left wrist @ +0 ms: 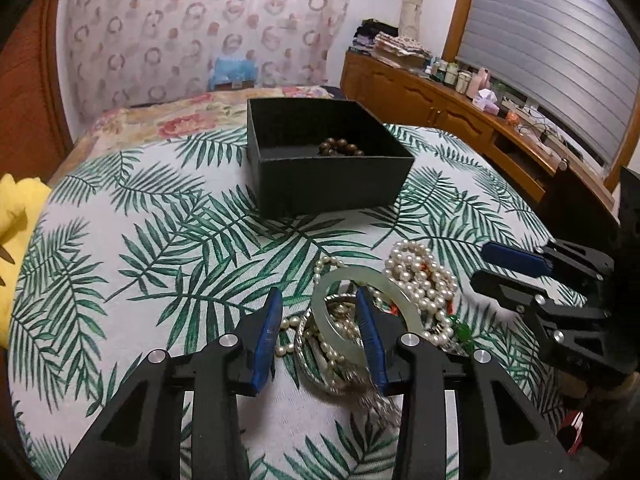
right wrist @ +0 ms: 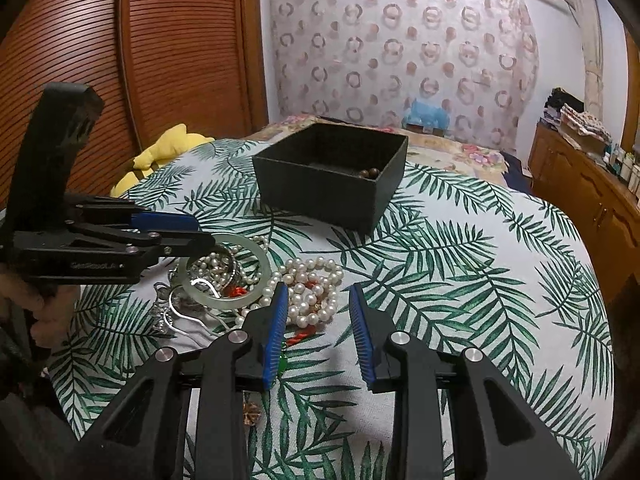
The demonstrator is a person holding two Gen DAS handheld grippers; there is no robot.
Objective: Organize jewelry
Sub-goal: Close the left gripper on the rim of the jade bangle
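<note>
The tangled jewelry heap of white pearl strands (left wrist: 420, 280), silver chains and a pale green jade bangle (left wrist: 362, 308) lies on the palm-leaf-print cloth (left wrist: 140, 240) of the desk, near an open black square box (left wrist: 326, 160) holding brown wooden beads (left wrist: 340, 147). The left gripper (left wrist: 318, 320) hangs over the bangle, jaws wide and holding nothing. The right gripper (right wrist: 318, 320) sits just beside the pearls, jaws likewise wide and empty.

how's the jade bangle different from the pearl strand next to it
The jade bangle is one smooth, rigid pale-green ring; the pearl strand is many small white beads heaped in loose coils. The bangle lies by the open left gripper; the pearls lie before the open right gripper. Both are outside the black box.
</note>
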